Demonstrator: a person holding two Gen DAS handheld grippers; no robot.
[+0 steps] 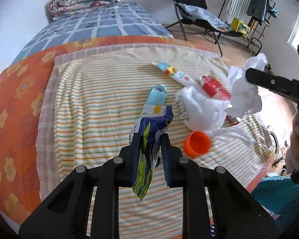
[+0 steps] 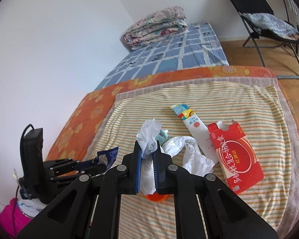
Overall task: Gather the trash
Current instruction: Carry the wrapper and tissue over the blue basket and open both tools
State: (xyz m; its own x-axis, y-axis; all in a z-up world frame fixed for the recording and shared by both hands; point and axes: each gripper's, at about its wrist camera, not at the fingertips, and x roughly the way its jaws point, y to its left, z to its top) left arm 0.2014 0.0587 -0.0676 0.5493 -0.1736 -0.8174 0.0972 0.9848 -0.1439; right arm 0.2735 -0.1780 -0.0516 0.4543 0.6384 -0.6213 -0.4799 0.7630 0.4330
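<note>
My left gripper (image 1: 149,137) is shut on a blue and green snack wrapper (image 1: 147,139) and holds it above the striped towel (image 1: 93,107). My right gripper (image 2: 148,145) is shut on a crumpled white tissue (image 2: 148,134), also seen at the right of the left wrist view (image 1: 243,91). On the towel lie an orange cap (image 1: 197,142), a white plastic bag (image 1: 199,107), a red carton (image 2: 235,155), a white tube (image 2: 195,125) and a teal packet (image 1: 156,95).
The towel covers an orange flowered blanket (image 1: 16,107) on a bed with a blue checked sheet (image 1: 101,22) and a folded quilt (image 1: 85,0). A black folding chair (image 1: 191,6) and a clothes rack (image 1: 259,8) stand on the wooden floor.
</note>
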